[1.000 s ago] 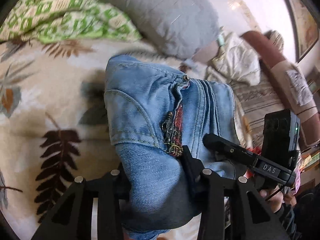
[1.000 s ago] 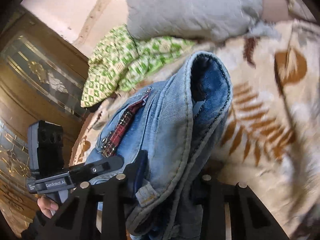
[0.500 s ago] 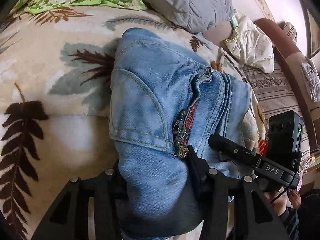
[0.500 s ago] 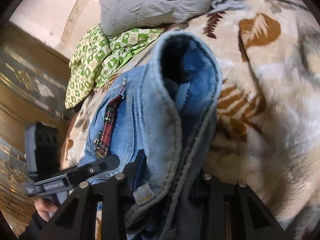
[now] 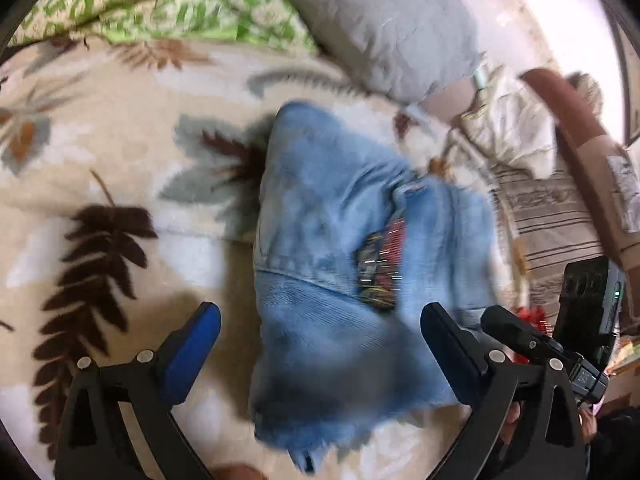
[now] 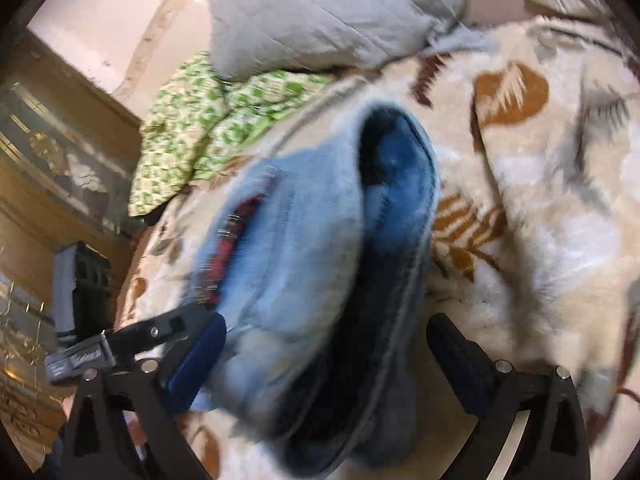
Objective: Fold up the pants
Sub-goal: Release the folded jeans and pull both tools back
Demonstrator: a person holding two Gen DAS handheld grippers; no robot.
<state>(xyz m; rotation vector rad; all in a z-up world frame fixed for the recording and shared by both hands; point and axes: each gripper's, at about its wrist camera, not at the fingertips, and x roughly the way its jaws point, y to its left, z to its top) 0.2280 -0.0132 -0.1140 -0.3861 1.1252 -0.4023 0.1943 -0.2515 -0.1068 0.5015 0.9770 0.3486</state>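
- One large cream blanket with brown and grey leaf prints covers the bed and carries everything else.
- A grey pillow lies along the blanket's far edge, and a green-and-white patterned cloth is bunched just beside it toward the far left corner in the left wrist view.
- The folded pants, pale blue denim with a red-and-dark patch near the zip, lie on the blanket's middle, their near end reaching in between both claws; the picture is blurred there.
- From the right wrist view the pants show their open folded end, darker blue inside.
- The left gripper is released, its jaws opening wide; the denim sits between the blue pads, clear of them.
- The right gripper is likewise released and opening, with the folded bundle between its pads; whether the left pad brushes the cloth I cannot tell.
- A hand shows under the right gripper's body at the left view's lower right edge.
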